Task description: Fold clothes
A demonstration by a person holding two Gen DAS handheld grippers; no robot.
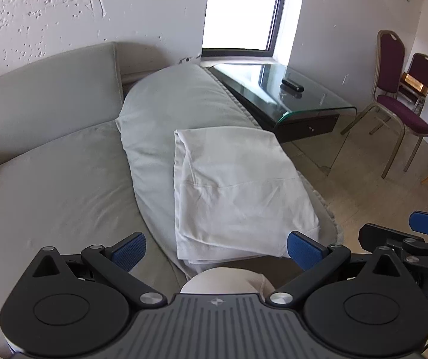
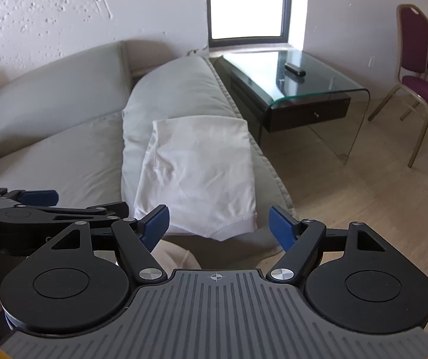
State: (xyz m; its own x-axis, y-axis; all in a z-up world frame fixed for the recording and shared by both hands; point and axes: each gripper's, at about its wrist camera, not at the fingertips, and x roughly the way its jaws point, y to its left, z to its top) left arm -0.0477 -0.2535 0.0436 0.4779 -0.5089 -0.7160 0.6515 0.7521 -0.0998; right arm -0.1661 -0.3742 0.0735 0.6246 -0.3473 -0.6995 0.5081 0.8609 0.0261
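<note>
place: living room | cues: grey sofa (image 1: pixel 49 137); glass coffee table (image 1: pixel 297 95); chairs (image 1: pixel 399 101)

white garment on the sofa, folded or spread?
Folded. The white garment lies as a compact rectangle with layered edges at its near end on the sofa.

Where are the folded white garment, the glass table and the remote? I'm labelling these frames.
folded white garment (image 1: pixel 238 185), left wrist view, middle of top layer.
glass table (image 2: pixel 318 89), right wrist view, glass top.
remote (image 2: pixel 294 69), right wrist view, middle.
</note>
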